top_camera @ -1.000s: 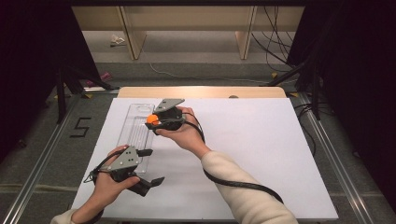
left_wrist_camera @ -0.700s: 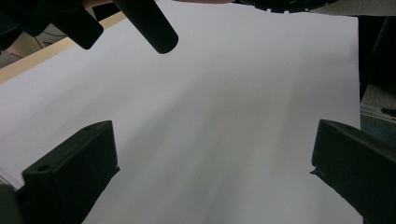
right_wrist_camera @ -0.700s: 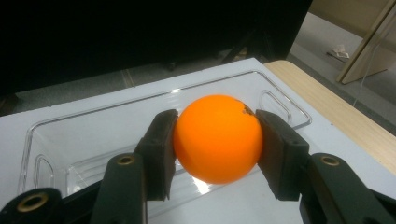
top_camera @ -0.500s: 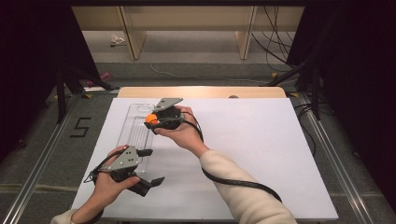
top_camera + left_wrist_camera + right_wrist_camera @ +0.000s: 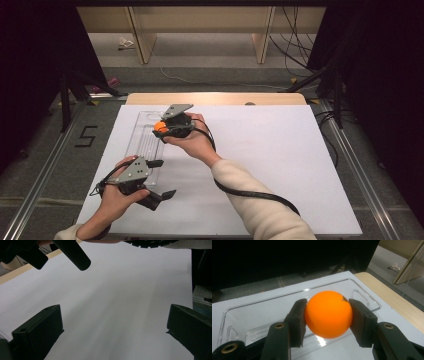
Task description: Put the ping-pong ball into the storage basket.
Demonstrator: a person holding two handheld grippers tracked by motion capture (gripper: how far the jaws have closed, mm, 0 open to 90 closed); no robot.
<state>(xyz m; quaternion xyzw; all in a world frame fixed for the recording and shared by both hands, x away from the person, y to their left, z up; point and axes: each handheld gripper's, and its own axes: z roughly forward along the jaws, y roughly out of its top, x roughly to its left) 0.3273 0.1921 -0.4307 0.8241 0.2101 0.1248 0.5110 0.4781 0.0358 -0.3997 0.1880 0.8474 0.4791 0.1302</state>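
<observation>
An orange ball point(image 5: 328, 314) sits squeezed between the two black pads of my right gripper point(image 5: 328, 317), which is shut on it. In the high view the same orange ball point(image 5: 160, 127) and right gripper point(image 5: 162, 128) hover over a clear plastic tray point(image 5: 141, 142) at the table's left. The clear tray point(image 5: 262, 307) lies just below and behind the ball. My left gripper point(image 5: 162, 179) rests low near the table's front left, jaws wide apart. In the left gripper view the left gripper point(image 5: 115, 332) has only white table between its jaws.
A white sheet point(image 5: 280, 160) covers the table, with a wooden strip point(image 5: 215, 98) along the far edge. The right forearm point(image 5: 250, 200) crosses the table's middle. Cables point(image 5: 295, 45) and wooden furniture legs point(image 5: 142, 35) stand on the floor beyond. Metal rails point(image 5: 350, 155) flank the table.
</observation>
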